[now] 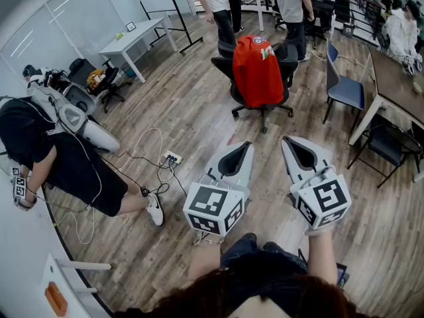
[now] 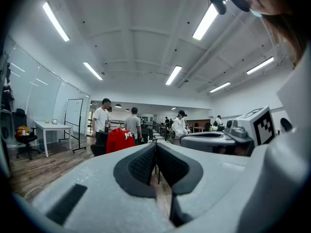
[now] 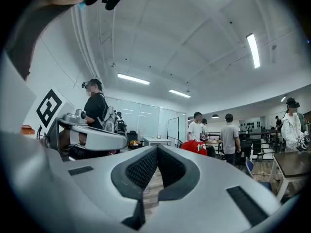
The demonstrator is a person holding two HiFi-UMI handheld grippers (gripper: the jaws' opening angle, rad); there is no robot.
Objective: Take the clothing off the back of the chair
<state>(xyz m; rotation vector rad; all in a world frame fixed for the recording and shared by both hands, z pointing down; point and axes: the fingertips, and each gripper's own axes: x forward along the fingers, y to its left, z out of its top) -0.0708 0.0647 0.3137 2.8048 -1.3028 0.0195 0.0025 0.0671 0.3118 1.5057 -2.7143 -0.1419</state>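
Head view: cables (image 1: 142, 152), perhaps power strip (image 1: 172, 158), left of clothing (image 1: 257, 71) on chair (image 1: 263, 111)

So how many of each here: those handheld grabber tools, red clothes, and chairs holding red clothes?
Grippers: 2, the left gripper and the right gripper
Red garment: 1
Office chair under it: 1
Total: 4

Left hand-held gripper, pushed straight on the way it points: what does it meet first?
The way looks free up to the chair; the red clothing on it sits slightly left of the left hand-held gripper's line, so contact is uncertain.
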